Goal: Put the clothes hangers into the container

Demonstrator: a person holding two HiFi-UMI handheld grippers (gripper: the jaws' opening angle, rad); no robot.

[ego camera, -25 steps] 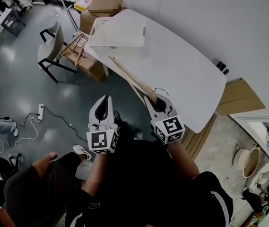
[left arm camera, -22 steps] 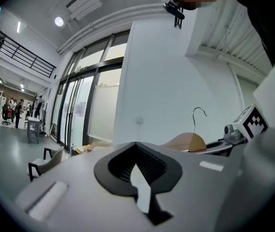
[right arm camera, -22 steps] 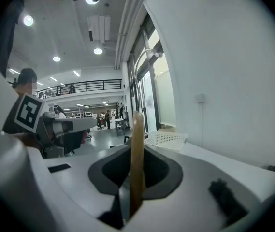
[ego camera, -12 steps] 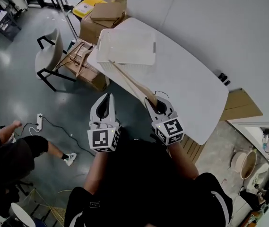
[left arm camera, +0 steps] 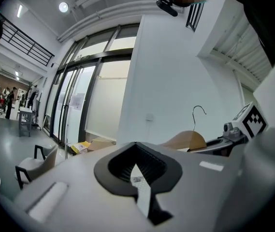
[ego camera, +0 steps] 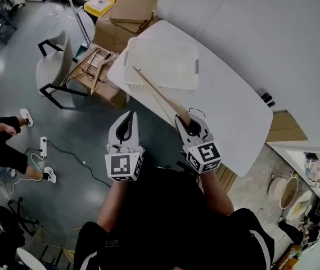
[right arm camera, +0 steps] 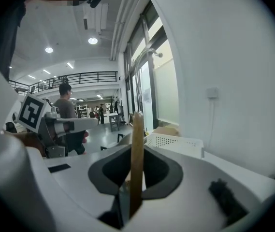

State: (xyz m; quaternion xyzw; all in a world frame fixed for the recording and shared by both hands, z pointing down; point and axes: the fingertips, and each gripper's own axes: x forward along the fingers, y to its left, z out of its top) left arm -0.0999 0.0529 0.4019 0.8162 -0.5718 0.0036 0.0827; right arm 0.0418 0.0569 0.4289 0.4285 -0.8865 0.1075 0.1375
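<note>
Hanger (ego camera: 157, 93), pinched in the right gripper (ego camera: 182, 118), is pointing toward the apparently empty container (ego camera: 171, 86) at the table's (ego camera: 233, 111) far end; left gripper (ego camera: 127, 117) is idling, jaws pressed together.

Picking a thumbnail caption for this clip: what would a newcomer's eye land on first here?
The long wooden hanger clamped in the right tool, slanting away from the person toward the white basket on the white table. Next, the left tool, shut and empty, held above the floor just off the table's edge. More hangers lie heaped on a cardboard box left of the table.
</note>
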